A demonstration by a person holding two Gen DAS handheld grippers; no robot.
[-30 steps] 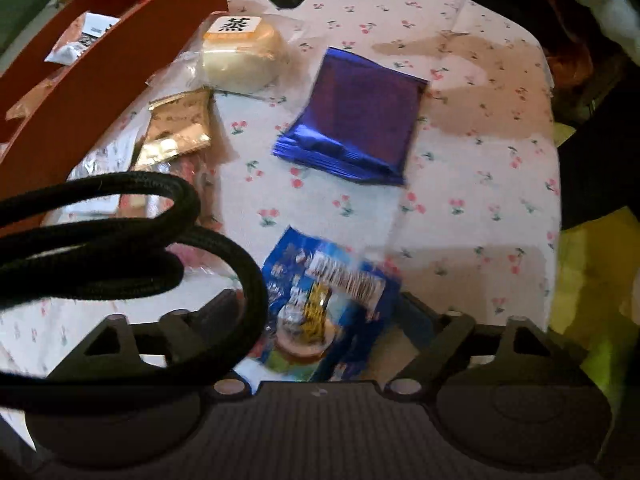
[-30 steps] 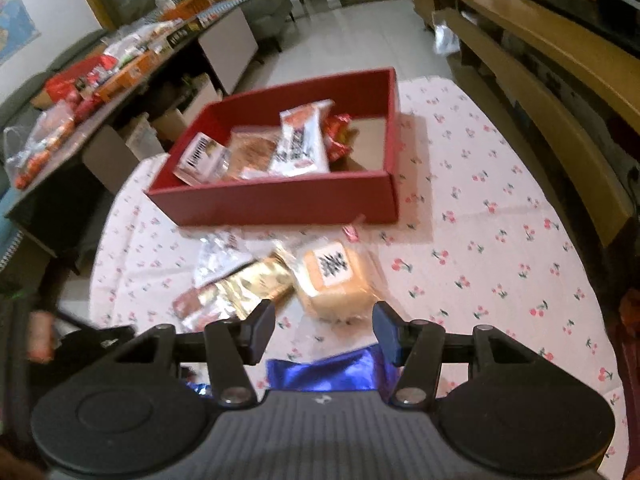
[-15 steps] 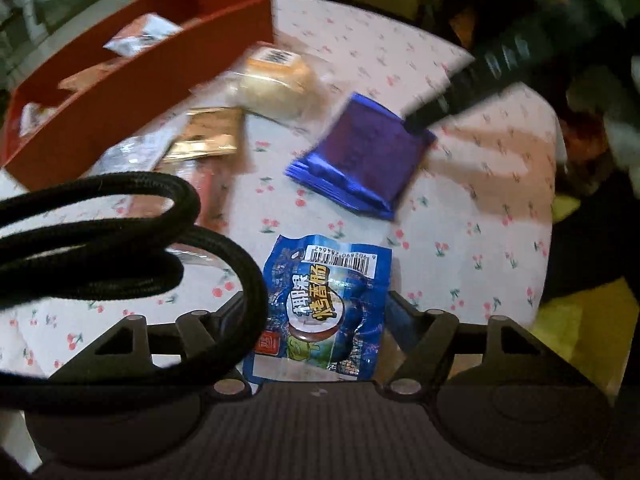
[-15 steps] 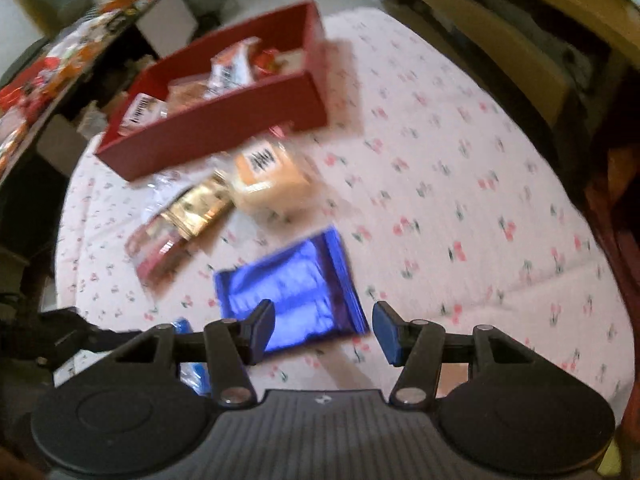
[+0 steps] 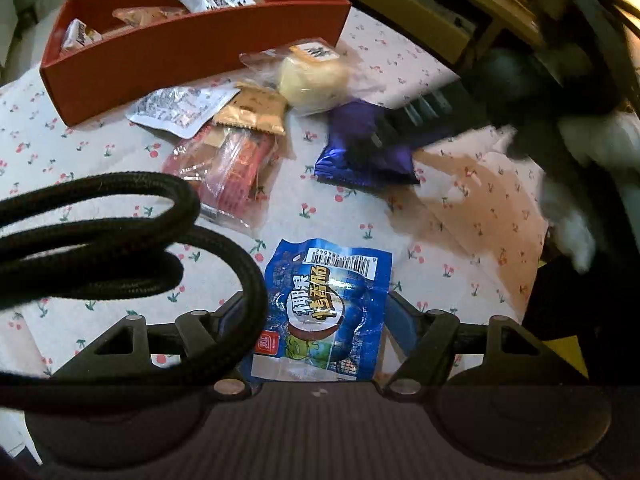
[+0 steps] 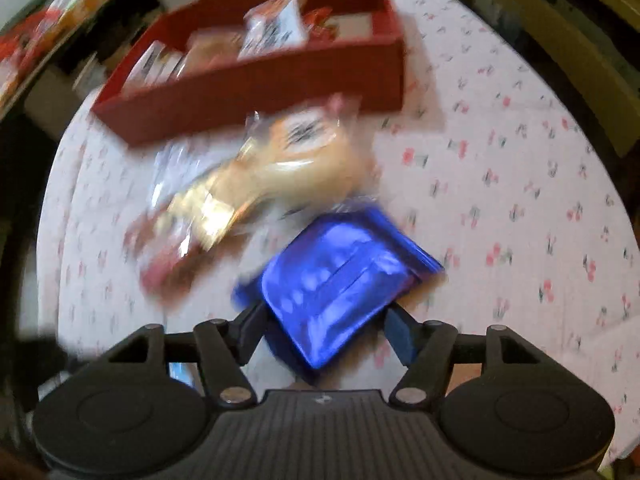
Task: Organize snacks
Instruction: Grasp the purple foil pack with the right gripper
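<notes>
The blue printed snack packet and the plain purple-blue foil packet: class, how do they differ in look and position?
The blue printed snack packet carries a barcode, characters and a picture; the purple-blue foil packet is plain, shiny and unprinted. The printed packet lies between the left gripper's open fingers; the foil packet sits between the right gripper's open fingers, nearer the red box. Both lie flat on the cherry-print cloth, outside the box.
</notes>
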